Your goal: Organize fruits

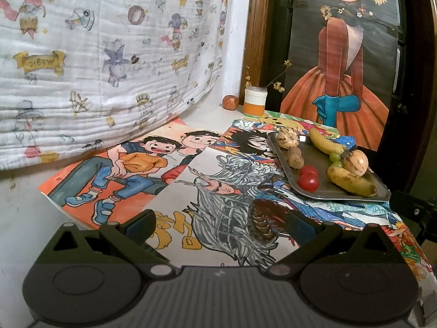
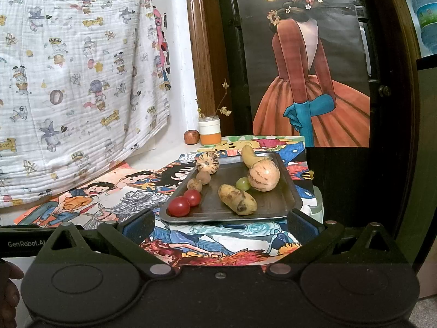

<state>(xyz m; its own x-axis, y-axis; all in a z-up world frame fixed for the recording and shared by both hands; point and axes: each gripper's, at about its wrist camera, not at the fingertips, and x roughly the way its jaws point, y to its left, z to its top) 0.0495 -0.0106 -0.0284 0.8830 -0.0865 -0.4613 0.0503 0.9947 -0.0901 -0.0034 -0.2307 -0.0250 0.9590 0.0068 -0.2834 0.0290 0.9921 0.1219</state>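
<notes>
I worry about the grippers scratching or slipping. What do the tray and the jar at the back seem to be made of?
The tray looks like dark grey metal with a dull sheen: thin rolled rim, soft reflections on its floor. The jar looks like pale plastic or frosted glass with an orange band around its lower part; from here I cannot tell which.

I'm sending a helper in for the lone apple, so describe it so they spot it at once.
Find the dark metal tray of fruit on the table, then look past it to the far corner by the white wall. There a white and orange jar holds twigs, and the apple sits just left of it. It is the only fruit off the tray.
</notes>
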